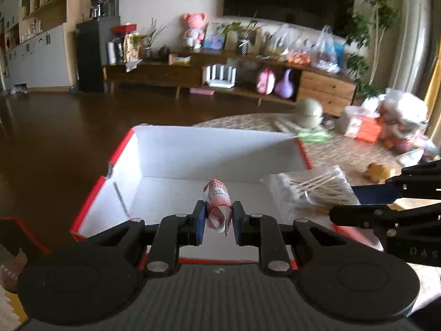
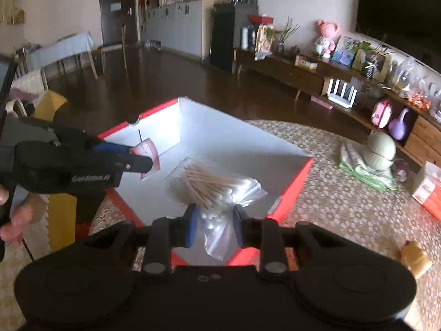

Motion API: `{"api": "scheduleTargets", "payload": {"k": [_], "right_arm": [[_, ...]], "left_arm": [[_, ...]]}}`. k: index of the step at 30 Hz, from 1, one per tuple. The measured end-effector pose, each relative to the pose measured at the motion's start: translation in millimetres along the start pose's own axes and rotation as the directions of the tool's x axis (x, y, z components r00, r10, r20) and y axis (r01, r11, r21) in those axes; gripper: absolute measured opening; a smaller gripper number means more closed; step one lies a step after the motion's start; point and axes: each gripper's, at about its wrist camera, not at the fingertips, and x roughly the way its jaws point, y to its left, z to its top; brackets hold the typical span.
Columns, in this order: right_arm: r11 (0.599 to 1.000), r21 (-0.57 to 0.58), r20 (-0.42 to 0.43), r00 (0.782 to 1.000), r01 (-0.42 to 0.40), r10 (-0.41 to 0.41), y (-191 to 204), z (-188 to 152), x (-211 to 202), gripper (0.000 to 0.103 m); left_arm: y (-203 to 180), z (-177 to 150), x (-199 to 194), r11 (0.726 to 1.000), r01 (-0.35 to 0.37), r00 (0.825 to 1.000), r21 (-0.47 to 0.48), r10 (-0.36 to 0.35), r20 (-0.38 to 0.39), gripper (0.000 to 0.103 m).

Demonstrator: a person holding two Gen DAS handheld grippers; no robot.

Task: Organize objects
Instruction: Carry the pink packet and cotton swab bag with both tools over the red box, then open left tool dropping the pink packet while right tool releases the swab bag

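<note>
A red-edged box (image 1: 118, 149) with a white inside sits on the table; it also shows in the right wrist view (image 2: 297, 178). My left gripper (image 1: 218, 216) is shut on a small pink-and-white packet (image 1: 216, 193) and holds it over the box's near part. From the right wrist view the left gripper (image 2: 143, 155) and packet (image 2: 150, 150) hang over the box's left side. My right gripper (image 2: 215, 227) is shut on a clear bag of cotton swabs (image 2: 212, 187) above the box's near right corner; the bag (image 1: 308, 190) shows right of the packet.
The table has a patterned lace cloth (image 2: 344, 207). On it are a round green lidded pot (image 2: 379, 150) on green-white cloth, an orange-white carton (image 2: 430, 193), and a small yellow toy (image 2: 414, 258). A TV cabinet (image 1: 248, 66) stands behind across dark floor.
</note>
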Motion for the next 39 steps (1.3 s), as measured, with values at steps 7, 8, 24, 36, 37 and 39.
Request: {"api": "scheduleTargets", "payload": {"k": [7, 8, 24, 36, 37, 39], "right_arm": [[0.998, -0.057, -0.122, 0.992, 0.027, -0.034, 16.8, 10.8, 54.2, 0.026], [0.998, -0.064, -0.145, 0.989, 0.025, -0.034, 16.4, 13.5, 62.9, 0.026], [0.998, -0.063, -0.271, 0.962, 0.027, -0.044, 15.3, 15.3, 103.0, 0.032], [0.998, -0.061, -0.186, 0.982, 0.021, -0.032, 14.8, 22.0, 74.8, 0.054], [0.998, -0.061, -0.176, 0.984, 0.018, -0.028, 14.5, 22.0, 69.7, 0.054], [0.998, -0.065, -0.154, 0.988, 0.009, -0.019, 13.8, 22.0, 59.0, 0.054]], "left_arm": [[23.3, 12.0, 43.5, 1.0, -0.013, 0.995, 0.005, 0.013, -0.103, 0.019], [24.6, 12.8, 49.9, 1.0, -0.016, 0.993, 0.013, 0.018, -0.12, 0.019], [39.4, 18.8, 114.8, 0.999, -0.014, 0.937, -0.043, -0.002, -0.348, 0.02], [46.3, 17.2, 112.6, 0.992, -0.036, 0.941, -0.123, -0.008, -0.338, 0.021], [46.4, 18.6, 111.2, 0.991, -0.037, 0.943, -0.129, -0.008, -0.332, 0.021], [46.2, 18.9, 103.3, 0.99, -0.03, 0.95, -0.138, -0.015, -0.311, 0.021]]}}
